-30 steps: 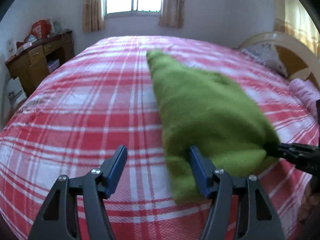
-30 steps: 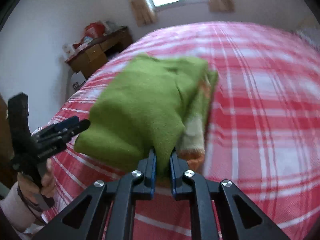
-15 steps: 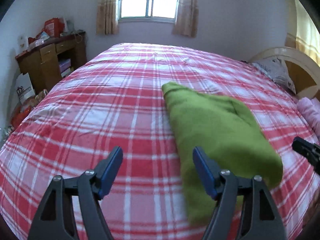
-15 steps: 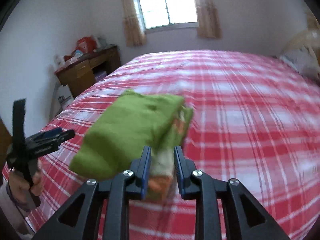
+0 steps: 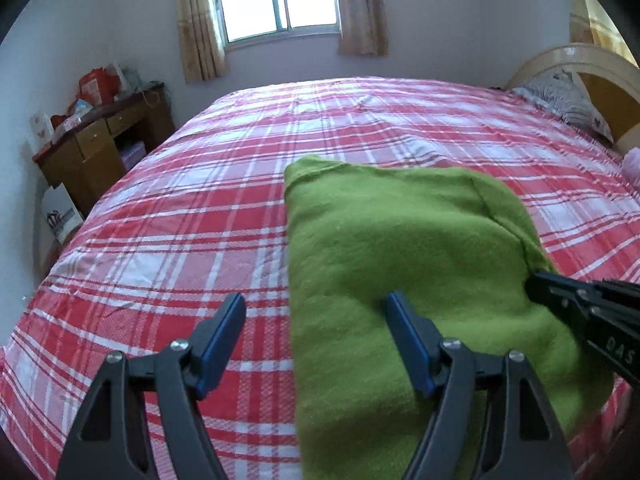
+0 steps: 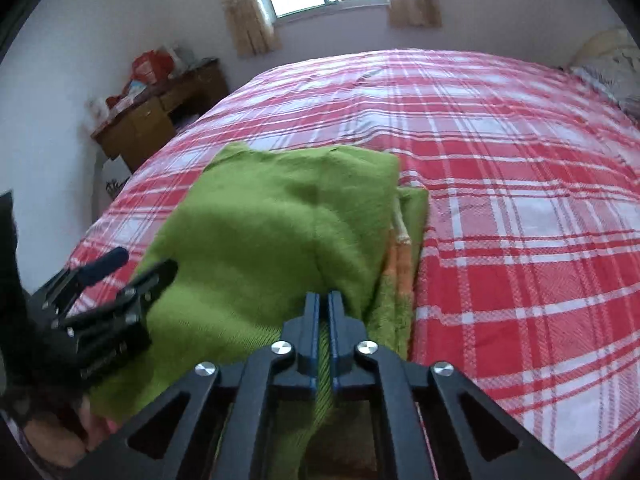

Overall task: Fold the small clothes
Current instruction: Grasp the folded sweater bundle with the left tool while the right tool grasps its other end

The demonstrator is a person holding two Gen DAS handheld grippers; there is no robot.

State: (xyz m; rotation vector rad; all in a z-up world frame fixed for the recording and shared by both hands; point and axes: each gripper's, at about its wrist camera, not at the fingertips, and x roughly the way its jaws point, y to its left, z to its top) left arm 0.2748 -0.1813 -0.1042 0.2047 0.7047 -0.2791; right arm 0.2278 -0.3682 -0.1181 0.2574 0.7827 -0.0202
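A: Where's the green garment (image 5: 404, 264)?

B: Folded, lying on the near part of the red plaid bed (image 5: 192, 216); an orange-and-cream layer shows at its right edge.

A: And the grippers?

B: Left gripper (image 5: 314, 330) spread wide over the garment's left edge, gripping nothing; right gripper (image 6: 323, 306) pinched together, apparently on green cloth, though blur hides the contact.

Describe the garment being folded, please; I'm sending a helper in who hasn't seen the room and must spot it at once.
Find the large bed with the red and white checked sheet under the window. On its near side lies a folded green fleece garment, the only green thing on the bed. An orange and cream striped edge peeks out along its right side.
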